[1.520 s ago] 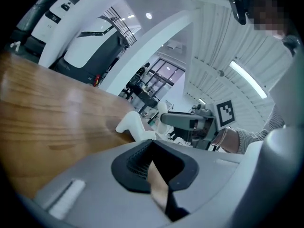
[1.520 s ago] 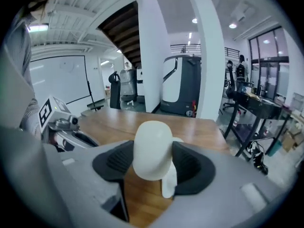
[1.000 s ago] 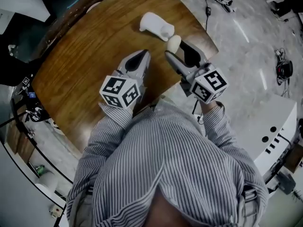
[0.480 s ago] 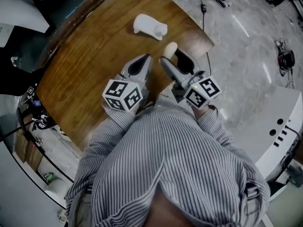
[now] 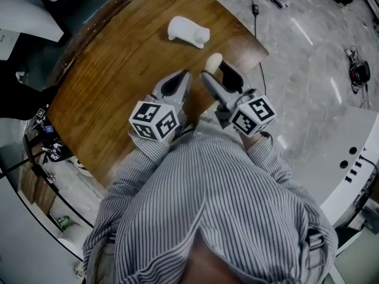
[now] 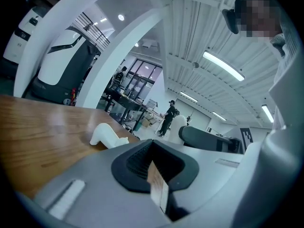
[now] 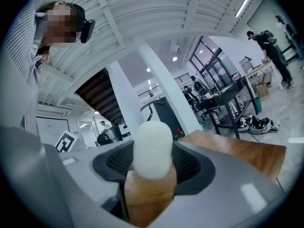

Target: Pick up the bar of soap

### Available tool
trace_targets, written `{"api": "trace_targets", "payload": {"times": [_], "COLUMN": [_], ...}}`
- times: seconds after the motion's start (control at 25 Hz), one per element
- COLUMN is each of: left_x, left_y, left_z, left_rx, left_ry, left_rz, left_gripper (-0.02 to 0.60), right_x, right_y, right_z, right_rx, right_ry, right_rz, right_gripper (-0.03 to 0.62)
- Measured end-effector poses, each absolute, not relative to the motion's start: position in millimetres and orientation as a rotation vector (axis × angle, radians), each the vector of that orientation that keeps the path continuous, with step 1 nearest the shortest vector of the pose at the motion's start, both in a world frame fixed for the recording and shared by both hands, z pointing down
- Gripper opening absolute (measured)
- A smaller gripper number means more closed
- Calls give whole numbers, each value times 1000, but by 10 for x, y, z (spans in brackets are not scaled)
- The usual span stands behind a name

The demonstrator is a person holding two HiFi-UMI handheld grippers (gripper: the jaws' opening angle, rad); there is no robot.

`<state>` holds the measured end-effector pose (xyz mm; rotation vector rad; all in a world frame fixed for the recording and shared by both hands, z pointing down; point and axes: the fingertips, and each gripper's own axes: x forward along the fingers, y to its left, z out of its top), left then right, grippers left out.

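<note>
The bar of soap is a cream oval bar, and my right gripper is shut on it over the wooden table. In the right gripper view the soap stands upright between the dark pads, with wood showing below it. My left gripper hovers just left of the right one, shut and holding nothing. In the left gripper view its jaws show only a thin sliver of table between them.
A white moulded object lies on the table beyond the soap, and shows again in the left gripper view. The table's rounded edge is close on the right, with grey floor and cables beyond. White furniture stands at the right.
The right gripper has drawn slightly back from the white object with the soap in it. Over the last half second almost nothing has moved. The left gripper has stayed shut.
</note>
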<state>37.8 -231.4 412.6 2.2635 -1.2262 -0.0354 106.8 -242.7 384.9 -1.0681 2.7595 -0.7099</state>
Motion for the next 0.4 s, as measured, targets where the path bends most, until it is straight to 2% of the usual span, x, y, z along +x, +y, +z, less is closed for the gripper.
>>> {"api": "trace_targets", "payload": {"times": [0.4], "left_x": [423], "left_y": [-2307], "left_z": [4158], "left_rx": [2254], "left_ry": [-1221], "left_rz": [-27], "left_gripper": [3], "right_x": [1133], "right_y": [-2383], "right_z": [3886], "right_rx": [-1064], "right_ry": [2762], "right_rz": [-729], "right_gripper": [250]}}
